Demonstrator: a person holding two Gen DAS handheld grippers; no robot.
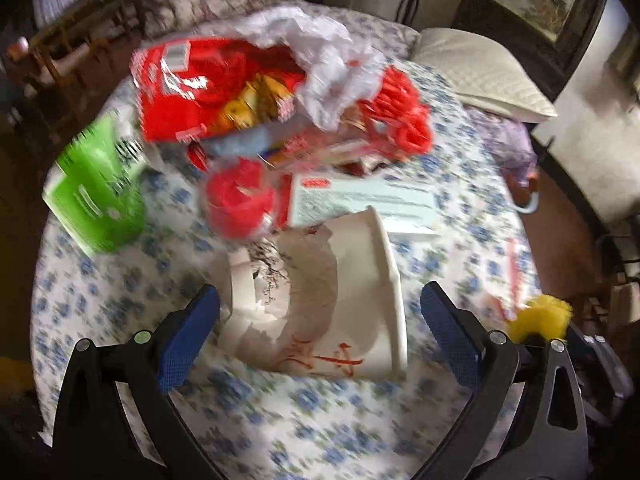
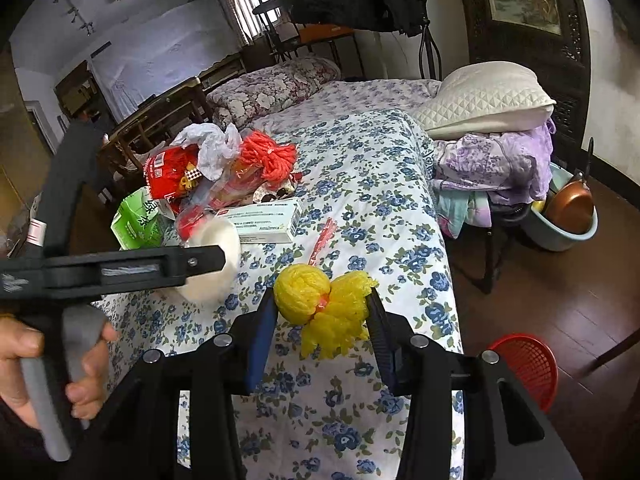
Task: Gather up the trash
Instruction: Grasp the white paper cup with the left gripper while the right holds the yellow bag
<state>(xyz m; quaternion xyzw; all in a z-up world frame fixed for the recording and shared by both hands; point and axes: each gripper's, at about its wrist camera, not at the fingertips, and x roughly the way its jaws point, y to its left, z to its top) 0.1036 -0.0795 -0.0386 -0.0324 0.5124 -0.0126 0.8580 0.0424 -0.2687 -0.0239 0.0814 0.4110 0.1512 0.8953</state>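
A torn white paper cup (image 1: 320, 296) with red print lies on its side on the flowered bedspread (image 1: 312, 416), between the wide-open fingers of my left gripper (image 1: 320, 328); it also shows in the right wrist view (image 2: 216, 248) beyond the left gripper's body. My right gripper (image 2: 322, 312) is shut on a crumpled yellow mesh net (image 2: 324, 308) and holds it above the bed; the net also shows in the left wrist view (image 1: 540, 316). Behind the cup lies a trash pile: a red snack bag (image 1: 208, 88), white plastic (image 1: 320, 52), red mesh (image 1: 400, 116), a red wad (image 1: 240, 200).
A green carton (image 1: 96, 192) and a white medicine box (image 1: 360, 200) lie by the pile. A red wrapper (image 2: 324, 240) lies on the bedspread (image 2: 360, 184). A red basket (image 2: 528, 368) stands on the wooden floor, right. A pillow (image 2: 488, 96) and folded clothes (image 2: 492, 168) are far right.
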